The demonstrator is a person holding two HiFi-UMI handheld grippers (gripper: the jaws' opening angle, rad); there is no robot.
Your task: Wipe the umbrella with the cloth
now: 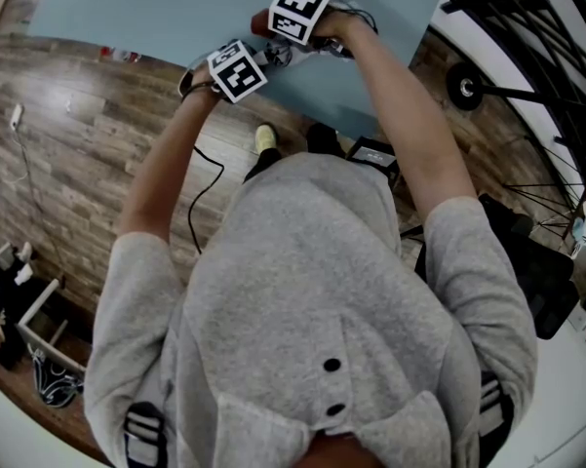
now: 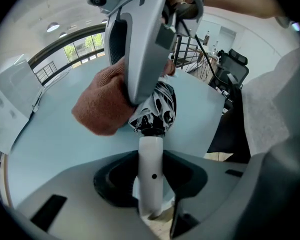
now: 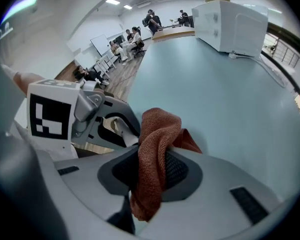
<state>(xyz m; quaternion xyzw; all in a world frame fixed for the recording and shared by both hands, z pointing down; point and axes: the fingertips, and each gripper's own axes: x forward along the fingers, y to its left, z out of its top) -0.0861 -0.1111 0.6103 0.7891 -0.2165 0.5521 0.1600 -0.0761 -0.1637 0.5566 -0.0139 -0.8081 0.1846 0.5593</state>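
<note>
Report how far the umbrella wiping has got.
Done: left gripper clamps the umbrella by its white handle, right gripper clamps the cloth. In hand: the cloth lies against the folded canopy, over the table. Left: the rest of the wiping; how much is wiped cannot be told.

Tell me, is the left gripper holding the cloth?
No, the left gripper is clamped on the white umbrella handle; the cloth sits in the right gripper.

Along the top of your head view lies a pale blue tabletop (image 1: 136,13). Left of it is wood-plank floor (image 1: 88,135), with a black cable (image 1: 205,191) trailing across. A small black wheel (image 1: 464,86) sits upper right. Your right gripper view has a white box (image 3: 234,21) on the tabletop, upper right, and people (image 3: 135,36) at top centre. Your left gripper view shows a black office chair (image 2: 233,69) at right.
</note>
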